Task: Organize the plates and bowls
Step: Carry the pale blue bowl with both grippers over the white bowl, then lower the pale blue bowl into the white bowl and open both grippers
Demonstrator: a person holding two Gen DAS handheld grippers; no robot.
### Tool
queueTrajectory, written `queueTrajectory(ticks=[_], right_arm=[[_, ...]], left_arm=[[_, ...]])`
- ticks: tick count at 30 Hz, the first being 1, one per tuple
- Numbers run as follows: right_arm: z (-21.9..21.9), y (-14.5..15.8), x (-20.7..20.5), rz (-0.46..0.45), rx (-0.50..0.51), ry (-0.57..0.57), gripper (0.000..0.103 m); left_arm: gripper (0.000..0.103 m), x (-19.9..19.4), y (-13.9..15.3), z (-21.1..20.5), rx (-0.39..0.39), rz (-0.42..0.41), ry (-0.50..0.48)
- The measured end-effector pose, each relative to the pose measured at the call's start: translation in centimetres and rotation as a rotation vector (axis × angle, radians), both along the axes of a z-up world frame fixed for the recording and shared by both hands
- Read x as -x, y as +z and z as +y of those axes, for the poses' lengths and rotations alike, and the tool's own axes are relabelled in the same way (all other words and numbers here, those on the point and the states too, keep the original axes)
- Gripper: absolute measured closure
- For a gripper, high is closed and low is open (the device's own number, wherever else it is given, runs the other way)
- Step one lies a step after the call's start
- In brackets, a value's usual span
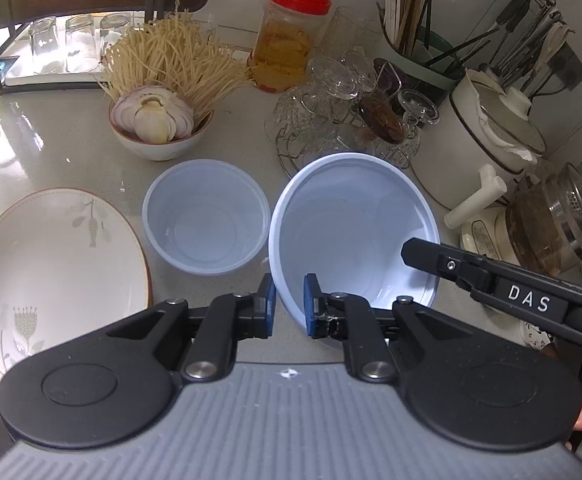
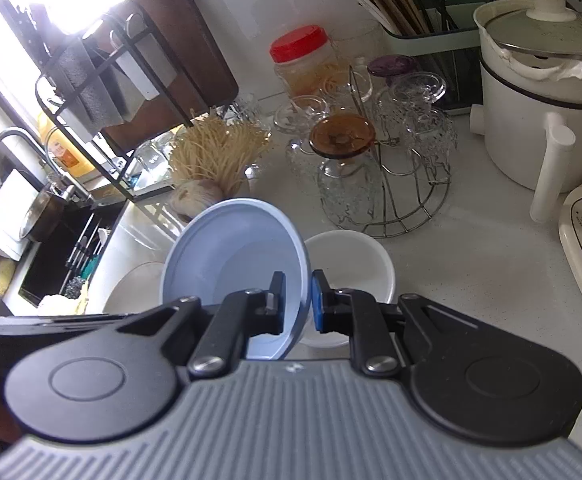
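Blue bowl (image 1: 355,228) hangs tilted above the desk (image 1: 51,152), rim pinched by both left tool (image 1: 290,304) and right tool (image 2: 297,302), beside the unstacked tub (image 1: 206,216) and plate (image 1: 55,272)

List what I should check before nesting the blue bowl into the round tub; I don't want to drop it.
1. Left tongs pinching the blue bowl at its near rim: ok.
2. Right tongs on the rim too: ok.
3. Bowl level: not ok, it is tilted steeply.
4. Round tub upright and empty: ok.
5. Plate apart from the tub: ok.
6. Bowl's underside lifted off the counter: cannot tell.
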State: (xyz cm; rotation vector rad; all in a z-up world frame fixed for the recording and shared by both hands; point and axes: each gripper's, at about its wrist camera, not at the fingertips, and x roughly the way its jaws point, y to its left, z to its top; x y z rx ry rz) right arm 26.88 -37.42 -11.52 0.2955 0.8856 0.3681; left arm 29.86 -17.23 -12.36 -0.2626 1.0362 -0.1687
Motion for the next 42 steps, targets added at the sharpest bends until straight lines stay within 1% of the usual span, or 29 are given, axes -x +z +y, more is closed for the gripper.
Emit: queueTrajectory(ticks=[2, 14, 19, 24, 30, 38, 39, 40, 41, 42], right_arm=[[-0.2, -0.3, -0.3, 0.01, -0.007, -0.002, 0.087], [-2.0, -2.6, -2.3, 0.046, 0.019, -0.031, 0.087], [-2.4, -3.6, -3.3, 0.049, 0.039, -0.035, 0.087], [-2.9, -4.8, -4.1, 0.069, 0.045, -0.053, 0.087], [-2.9, -5.5, -4.4, 0.089, 0.041, -0.054, 0.085], [-3.6, -5.8, -5.2, 0.106, 0.037, -0.101, 0.084], [-3.7, -5.7, -5.3, 0.108, 0.042, -0.106, 0.081], [-3.8, -5.6, -5.4, 0.107, 0.044, -0.112, 0.075], [-3.9, -5.5, -5.4, 0.103, 0.044, -0.117, 0.072], [-4.0, -5.4, -5.3, 0.097, 0.047, -0.123, 0.067]], left_arm=[[0.086, -0.4, -0.5, -0.2, 0.008, 0.017, 0.004], [0.086, -3.5, -3.3, -2.1, 0.013, 0.056, -0.009], [0.086, -4.9, -4.2, -3.1, 0.004, 0.063, -0.004], [0.086, -5.9, -5.3, -3.3, 0.036, 0.094, 0.015], [0.086, -6.3, -5.7, -3.4, 0.009, 0.101, 0.025], [0.085, -6.7, -5.5, -3.1, -0.01, 0.103, 0.029], [0.084, -6.6, -5.4, -3.0, -0.014, 0.102, 0.031], [0.081, -6.6, -5.3, -2.9, -0.018, 0.099, 0.033], [0.079, -6.5, -5.1, -2.9, -0.021, 0.095, 0.035], [0.076, -6.4, -5.0, -2.8, -0.021, 0.091, 0.037]])
